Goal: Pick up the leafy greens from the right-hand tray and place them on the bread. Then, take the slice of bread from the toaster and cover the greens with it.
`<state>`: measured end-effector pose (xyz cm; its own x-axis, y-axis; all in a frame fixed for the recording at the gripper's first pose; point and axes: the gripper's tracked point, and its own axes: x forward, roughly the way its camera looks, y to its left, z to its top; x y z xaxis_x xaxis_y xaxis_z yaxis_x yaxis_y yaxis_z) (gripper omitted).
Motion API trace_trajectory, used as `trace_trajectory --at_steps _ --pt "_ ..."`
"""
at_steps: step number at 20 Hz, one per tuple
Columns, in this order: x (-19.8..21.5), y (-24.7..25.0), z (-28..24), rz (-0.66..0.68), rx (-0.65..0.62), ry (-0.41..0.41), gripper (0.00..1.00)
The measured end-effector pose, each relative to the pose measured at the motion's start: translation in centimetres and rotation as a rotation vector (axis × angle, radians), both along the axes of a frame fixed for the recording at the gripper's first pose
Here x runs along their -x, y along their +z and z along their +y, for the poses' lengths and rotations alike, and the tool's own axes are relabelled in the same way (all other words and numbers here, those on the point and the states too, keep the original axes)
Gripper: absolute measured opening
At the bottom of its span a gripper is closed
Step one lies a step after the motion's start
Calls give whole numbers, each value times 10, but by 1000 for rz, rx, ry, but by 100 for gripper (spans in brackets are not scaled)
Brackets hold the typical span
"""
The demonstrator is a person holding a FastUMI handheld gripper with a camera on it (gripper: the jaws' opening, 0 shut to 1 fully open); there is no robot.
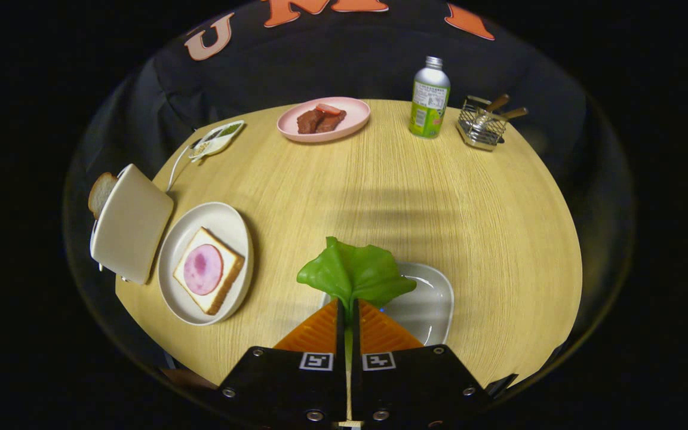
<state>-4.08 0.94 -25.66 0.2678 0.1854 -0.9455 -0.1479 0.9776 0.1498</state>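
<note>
Gripper [348, 310] points across the table [439, 209], fingers level and side by side, pressed together on the stem of the greens [353, 272]. Jaws closed on it; leaf fans out just past the fingertips, upright and spread, lifted off the surface.

Landmark: greens.
- Directly behind and to the right of the greens, under the fingers: pale tray [427, 304], partly hidden by the leaf and fingers.
- Left of the greens: white plate [230, 233] carrying the bread [224, 254], one slice, flat, with a round pink ham slice [203, 269] on top.
- Further left, touching or just beside the plate's edge: toaster [132, 221], tilted in this view, a second bread slice [100, 192] standing out of its slot.
- Far beyond the greens: pink plate [353, 119] with dark meat pieces.
- Beyond and to the right: bottle [429, 98], upright; a wire basket [480, 125] with handles sticking out beside it.
- Beyond and left: a small packet [217, 139] near the table edge.

Greens well apart from the bread; not yet placed.
</note>
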Motion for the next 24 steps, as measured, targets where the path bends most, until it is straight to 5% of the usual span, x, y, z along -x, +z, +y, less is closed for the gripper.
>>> trace_trajectory --at_steps 6,12,18,20,24 --pt "-13 46 73 -94 -115 95 4" --pt "-11 26 139 -49 -185 189 3" --pt "-7 -3 170 44 -196 191 4" --pt "-2 -7 180 76 -203 200 8" --pt "-4 1 203 69 -222 219 34"
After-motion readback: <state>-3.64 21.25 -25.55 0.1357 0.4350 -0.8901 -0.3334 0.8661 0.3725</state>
